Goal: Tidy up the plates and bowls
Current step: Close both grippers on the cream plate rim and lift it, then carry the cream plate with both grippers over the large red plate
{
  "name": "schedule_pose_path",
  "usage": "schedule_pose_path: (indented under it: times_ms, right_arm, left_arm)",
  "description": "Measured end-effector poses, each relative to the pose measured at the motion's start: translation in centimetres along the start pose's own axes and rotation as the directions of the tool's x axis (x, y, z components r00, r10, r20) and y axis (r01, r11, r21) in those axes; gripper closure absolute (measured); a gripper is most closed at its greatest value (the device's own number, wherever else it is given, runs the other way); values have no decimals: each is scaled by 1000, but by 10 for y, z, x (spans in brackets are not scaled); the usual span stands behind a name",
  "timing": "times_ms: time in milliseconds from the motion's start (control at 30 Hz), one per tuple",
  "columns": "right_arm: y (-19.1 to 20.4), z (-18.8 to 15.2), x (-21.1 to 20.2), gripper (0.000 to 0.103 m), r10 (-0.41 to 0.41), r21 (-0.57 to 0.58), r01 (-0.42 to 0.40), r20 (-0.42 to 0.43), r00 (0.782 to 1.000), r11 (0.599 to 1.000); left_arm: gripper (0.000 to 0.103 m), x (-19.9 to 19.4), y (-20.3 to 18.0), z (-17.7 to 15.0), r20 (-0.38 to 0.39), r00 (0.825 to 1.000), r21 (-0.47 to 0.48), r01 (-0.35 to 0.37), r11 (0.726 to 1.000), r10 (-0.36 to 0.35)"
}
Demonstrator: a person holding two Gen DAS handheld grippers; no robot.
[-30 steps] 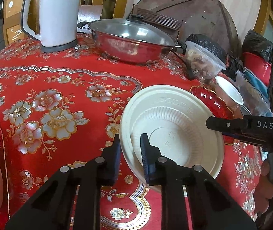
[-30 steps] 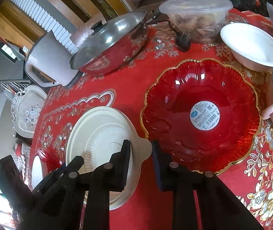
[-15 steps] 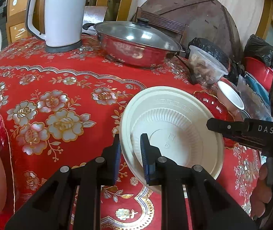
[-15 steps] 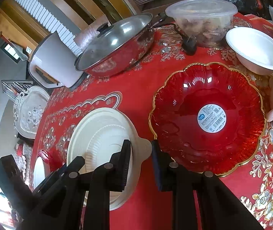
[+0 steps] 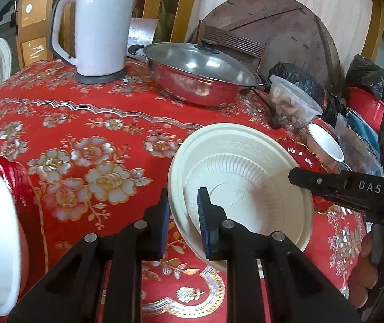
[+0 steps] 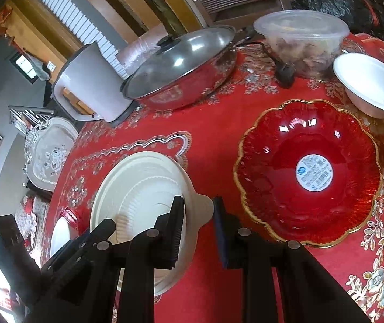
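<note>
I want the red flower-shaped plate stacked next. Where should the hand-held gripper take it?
Grip the red plate by its raised, gold-edged scalloped rim on the near side, coming in low across the tablecloth. It lies flat and empty, so only the rim offers a pinch.

White letters "DAS" stand on the black side of the right tool (image 5: 353, 188), seen from the left wrist view, off to the right of the left tool (image 5: 182, 223). Embossed lettering curves along the inner rim of the cream bowl (image 5: 245, 167) held in front — too faint to read. To the right of the right tool, the red scalloped plate (image 6: 307, 172) carries a round blue-and-white sticker (image 6: 314, 172) with a barcode — its print is too small to make out.
</note>
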State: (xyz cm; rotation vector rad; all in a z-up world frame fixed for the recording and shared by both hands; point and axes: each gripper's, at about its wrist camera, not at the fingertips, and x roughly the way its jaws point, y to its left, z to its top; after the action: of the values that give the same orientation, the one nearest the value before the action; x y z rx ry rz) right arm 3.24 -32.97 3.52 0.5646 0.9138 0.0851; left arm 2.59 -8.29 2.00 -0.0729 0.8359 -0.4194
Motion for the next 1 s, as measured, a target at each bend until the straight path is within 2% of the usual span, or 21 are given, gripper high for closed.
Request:
schedule_pose_path:
  times_ms: [200,533,1000]
  right_arm:
    - [26,-1,-5,81,15,-54,-14,18,1000,998]
    - [94,-4,-11,81,42,-175,-38,17,999,984]
    - [197,-30,9,80,136,-320,-147,-59,989,936]
  left_arm:
    - [86,-13,17,1,-2,1000,-30,-5,1000,5]
    - [86,-64,59,12,66,997,-83,-30,996,36]
    - [86,-138,129,9,159,976,-140,-130,982,152]
